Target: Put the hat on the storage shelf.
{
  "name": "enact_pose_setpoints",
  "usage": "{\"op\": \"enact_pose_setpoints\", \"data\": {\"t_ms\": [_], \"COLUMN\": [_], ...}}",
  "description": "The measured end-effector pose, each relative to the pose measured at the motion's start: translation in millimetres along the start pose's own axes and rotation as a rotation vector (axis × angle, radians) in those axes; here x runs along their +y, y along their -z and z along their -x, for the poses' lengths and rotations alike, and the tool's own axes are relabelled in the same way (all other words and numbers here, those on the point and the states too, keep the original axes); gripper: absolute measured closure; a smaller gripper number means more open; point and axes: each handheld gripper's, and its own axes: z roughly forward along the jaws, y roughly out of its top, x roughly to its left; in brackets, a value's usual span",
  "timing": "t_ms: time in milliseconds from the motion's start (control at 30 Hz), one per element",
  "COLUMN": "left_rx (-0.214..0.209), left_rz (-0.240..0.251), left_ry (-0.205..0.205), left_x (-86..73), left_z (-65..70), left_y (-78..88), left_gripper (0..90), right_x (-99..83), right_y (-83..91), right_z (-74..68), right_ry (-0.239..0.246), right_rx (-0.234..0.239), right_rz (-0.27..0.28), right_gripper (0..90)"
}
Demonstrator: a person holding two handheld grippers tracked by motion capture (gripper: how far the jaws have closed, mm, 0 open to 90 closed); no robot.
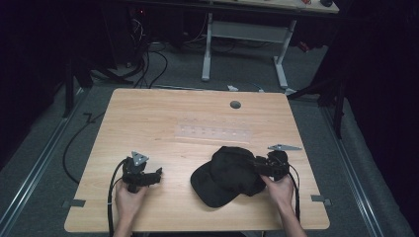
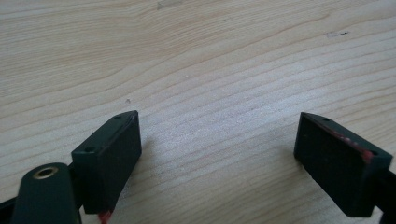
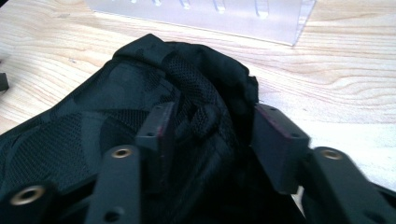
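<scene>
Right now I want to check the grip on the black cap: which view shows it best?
The right gripper view: the black cap fills it, with bunched mesh fabric between the right gripper jaws. The high view shows the whole cap on the table, but small. The left gripper view has bare tabletop.

Dark room w/ grey carpet floor [image 1: 44, 163]; white-legged desk [image 1: 244, 29] standing behind, cables [image 1: 148, 64] trailing across floor.
</scene>
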Motion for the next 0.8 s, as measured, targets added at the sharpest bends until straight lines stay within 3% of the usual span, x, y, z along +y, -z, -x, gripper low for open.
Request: {"op": "enact_pose_setpoints", "data": {"t_ms": [400,800], "left_rx": [0.002,0.003], "left_rz": [0.0,0.004], "left_ry": [0.001,0.008], "left_x": [-0.1,0.2], "left_z": [0.0,0.3], "left_y": [0.3,-0.3], "left_gripper": [15.2,15.6], "right_x": [1.6,5.4], "right_y": [-6.9,-5.3], "right_z": [1.6,-1.1], "right_ry": [0.002,0.05], "right_rx": [0.042,0.041], "right_rz": [-0.025,-0.023], "right_gripper": [73.9,77.8]}}
